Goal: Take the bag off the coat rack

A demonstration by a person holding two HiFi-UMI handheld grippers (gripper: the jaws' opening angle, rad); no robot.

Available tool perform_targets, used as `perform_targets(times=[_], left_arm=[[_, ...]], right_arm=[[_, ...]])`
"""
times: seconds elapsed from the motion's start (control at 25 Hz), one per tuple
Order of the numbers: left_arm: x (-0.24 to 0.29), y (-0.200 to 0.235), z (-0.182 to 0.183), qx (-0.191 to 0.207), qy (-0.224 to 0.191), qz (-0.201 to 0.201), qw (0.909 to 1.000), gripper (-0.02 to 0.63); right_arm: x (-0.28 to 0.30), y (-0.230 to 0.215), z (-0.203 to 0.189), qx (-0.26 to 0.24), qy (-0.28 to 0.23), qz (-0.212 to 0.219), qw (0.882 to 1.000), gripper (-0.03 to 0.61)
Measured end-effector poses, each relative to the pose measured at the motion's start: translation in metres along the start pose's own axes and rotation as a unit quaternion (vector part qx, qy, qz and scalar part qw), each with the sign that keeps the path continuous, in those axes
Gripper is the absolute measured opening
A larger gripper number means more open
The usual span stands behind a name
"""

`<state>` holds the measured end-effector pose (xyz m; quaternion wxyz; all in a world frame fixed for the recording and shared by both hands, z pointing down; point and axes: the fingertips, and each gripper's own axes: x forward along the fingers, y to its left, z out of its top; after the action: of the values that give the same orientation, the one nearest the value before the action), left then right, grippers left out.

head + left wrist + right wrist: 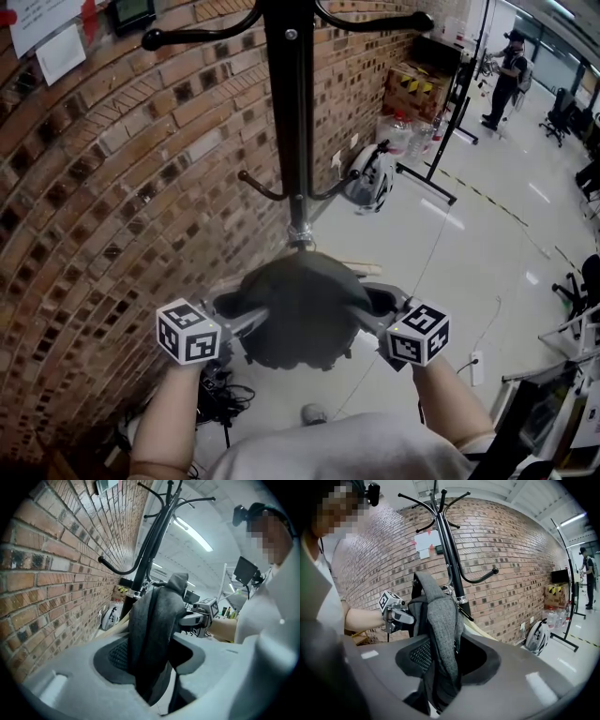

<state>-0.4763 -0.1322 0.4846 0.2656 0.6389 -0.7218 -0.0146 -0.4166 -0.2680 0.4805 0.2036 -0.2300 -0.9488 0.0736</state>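
A brick wall (112, 187) is filling the background, and the black coat rack (289, 112) is standing just in front of it. The dark grey bag (300, 309) is hanging upright against the rack's pole, below the lower hooks (258, 187), with its long axis running up and down along the pole. Whether its loop is sitting on a hook, no view is showing. The left gripper (246, 319) is pinching a fold of fabric on the bag's left side, and the right gripper (370, 305) is pinching the right side at the same height. Both hands are equally near, with the bag lying between them. So the coming move is probably asking for an even lift, then a pull away from the pole.
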Motion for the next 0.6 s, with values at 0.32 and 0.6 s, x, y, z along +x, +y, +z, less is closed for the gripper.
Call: perform_targets(times=[0.32, 0.6], left_arm=[[-0.020, -0.040, -0.021, 0.001, -0.014, 0.001, 0.9999, 0.195], [-0.062, -0.109, -0.074, 0.010, -0.022, 0.005, 0.9997, 0.195]], right_arm=[[-0.031, 0.037, -0.013, -0.014, -0.009, -0.003, 1.000, 0.144], [-0.080, 0.109, -0.056, -0.015, -0.020, 0.002, 1.000, 0.146]])
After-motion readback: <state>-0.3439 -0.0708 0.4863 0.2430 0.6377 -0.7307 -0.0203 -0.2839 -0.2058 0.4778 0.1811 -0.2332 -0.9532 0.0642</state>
